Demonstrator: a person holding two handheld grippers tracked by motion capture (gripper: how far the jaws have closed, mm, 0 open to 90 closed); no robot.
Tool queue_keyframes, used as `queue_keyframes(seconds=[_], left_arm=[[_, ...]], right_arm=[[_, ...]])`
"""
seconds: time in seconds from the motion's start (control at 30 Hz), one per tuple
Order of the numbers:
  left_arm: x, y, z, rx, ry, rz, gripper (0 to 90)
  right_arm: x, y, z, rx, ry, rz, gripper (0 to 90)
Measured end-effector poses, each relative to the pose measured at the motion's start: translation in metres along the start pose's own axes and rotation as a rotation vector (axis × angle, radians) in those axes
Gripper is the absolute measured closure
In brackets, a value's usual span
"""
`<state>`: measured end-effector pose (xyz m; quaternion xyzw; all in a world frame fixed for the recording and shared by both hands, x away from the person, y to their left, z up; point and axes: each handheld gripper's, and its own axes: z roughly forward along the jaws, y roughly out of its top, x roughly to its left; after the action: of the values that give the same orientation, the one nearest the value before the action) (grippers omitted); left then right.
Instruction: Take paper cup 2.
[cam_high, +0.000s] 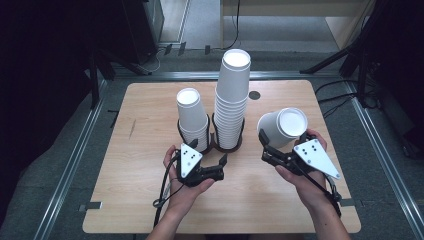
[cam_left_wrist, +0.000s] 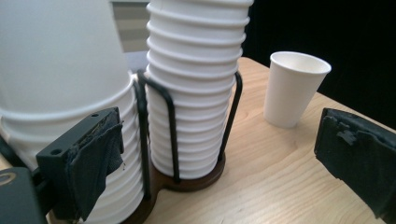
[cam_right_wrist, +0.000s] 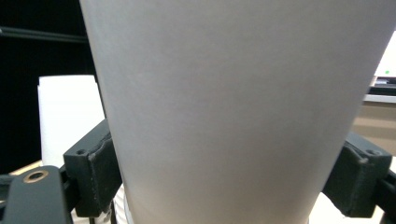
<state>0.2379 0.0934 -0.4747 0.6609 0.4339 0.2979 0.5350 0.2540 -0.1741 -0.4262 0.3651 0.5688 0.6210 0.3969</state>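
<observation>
On the wooden table (cam_high: 150, 200), the tall stack (cam_high: 232, 100) and short stack (cam_high: 192, 117) fill the black rack (cam_high: 216, 145). The paper cup (cam_high: 282, 127) sits clamped in the right gripper (cam_high: 267, 147), at that hand's eleven o'clock. The left gripper (cam_high: 207, 152), jaws apart, holds nothing at the rack's seven o'clock.

Two cup stacks (cam_high: 232, 100) in one double wire holder (cam_high: 212, 142); right of holder, one loose paper cup (cam_high: 282, 127). Two grippers, one wooden surface (cam_high: 150, 190).
</observation>
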Motion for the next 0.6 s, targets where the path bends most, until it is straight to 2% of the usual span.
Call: queue_keyframes(seconds=[0.17, 0.33, 0.43, 0.6], left_arm=[[0.003, -0.008, -0.008, 0.014, -0.006, -0.029, 1.4], [0.003, -0.019, -0.012, 0.039, -0.019, -0.018, 1.4], [0.004, -0.021, -0.013, 0.044, -0.028, -0.027, 1.4], [0.004, -0.021, -0.015, 0.048, -0.047, -0.017, 1.4]], right_arm=[[0.006, -0.015, -0.004, 0.021, -0.011, -0.044, 13.0], [0.012, -0.034, -0.007, 0.053, -0.012, -0.071, 13.0], [0.014, -0.042, -0.007, 0.073, -0.015, -0.084, 13.0], [0.020, -0.053, -0.007, 0.088, -0.028, -0.144, 13.1]])
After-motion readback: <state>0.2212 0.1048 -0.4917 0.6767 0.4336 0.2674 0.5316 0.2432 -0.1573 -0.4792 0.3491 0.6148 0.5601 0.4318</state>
